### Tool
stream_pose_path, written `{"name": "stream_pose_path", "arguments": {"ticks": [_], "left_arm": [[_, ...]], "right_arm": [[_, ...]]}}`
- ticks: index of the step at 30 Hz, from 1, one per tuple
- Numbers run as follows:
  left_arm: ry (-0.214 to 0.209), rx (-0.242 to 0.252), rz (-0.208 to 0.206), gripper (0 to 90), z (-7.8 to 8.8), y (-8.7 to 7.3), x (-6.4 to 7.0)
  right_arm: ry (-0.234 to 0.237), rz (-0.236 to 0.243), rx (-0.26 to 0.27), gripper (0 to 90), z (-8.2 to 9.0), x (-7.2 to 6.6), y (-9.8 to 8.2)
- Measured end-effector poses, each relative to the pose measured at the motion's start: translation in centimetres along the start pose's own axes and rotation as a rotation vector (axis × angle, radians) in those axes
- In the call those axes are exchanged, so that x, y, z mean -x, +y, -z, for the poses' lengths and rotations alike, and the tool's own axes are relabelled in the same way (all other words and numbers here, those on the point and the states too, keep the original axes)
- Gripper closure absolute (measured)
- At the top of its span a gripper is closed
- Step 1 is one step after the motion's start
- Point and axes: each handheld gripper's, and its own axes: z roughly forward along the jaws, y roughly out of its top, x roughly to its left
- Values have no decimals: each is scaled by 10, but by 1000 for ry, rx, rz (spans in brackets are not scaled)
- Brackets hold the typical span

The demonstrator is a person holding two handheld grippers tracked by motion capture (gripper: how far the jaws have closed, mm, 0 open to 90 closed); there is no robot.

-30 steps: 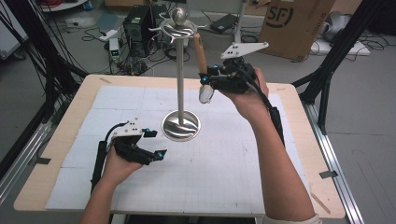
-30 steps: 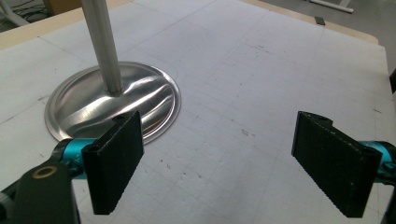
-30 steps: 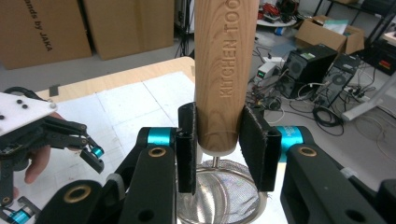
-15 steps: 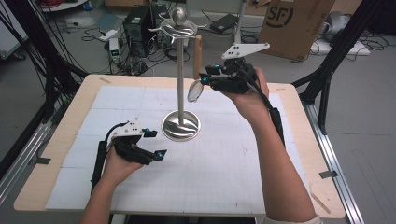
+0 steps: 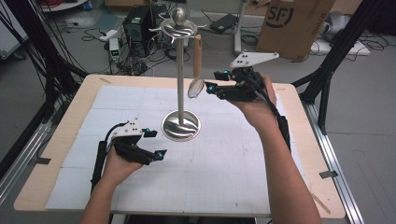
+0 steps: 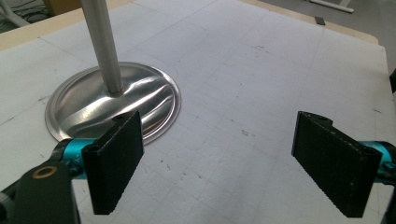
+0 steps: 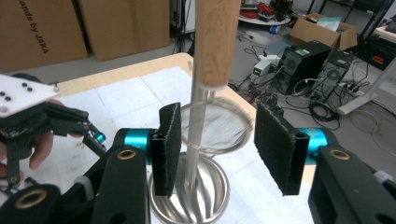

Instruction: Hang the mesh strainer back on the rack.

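Strainer [image 7: 215, 126] released, between parted jaws

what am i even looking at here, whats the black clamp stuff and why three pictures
A person stands at a table holding a hand-held set of tongs in each hand; no robot arm is involved. The high view looks down from above. The other two pictures come from cameras riding on each set of tongs, looking along its black jaws.

On the table stands a metal stand with a round base, a tall pole and hooks on top. A small strainer with a wooden handle hangs from a hook.

The left tongs rest open near the base, holding nothing. The right tongs have just been opening: their jaws sit either side of the strainer's ring without pressing it.
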Motion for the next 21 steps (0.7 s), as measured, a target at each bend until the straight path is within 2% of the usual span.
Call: {"name": "stream_pose_path", "arguments": {"ticks": [10, 21], "left_arm": [[3, -5, -2, 173, 0, 0, 0], [0, 1, 1, 173, 0, 0, 0]], "right_arm": [[-3, -3, 5, 468, 14, -2, -17], [2, 9, 10, 418, 17, -9, -32]]}}
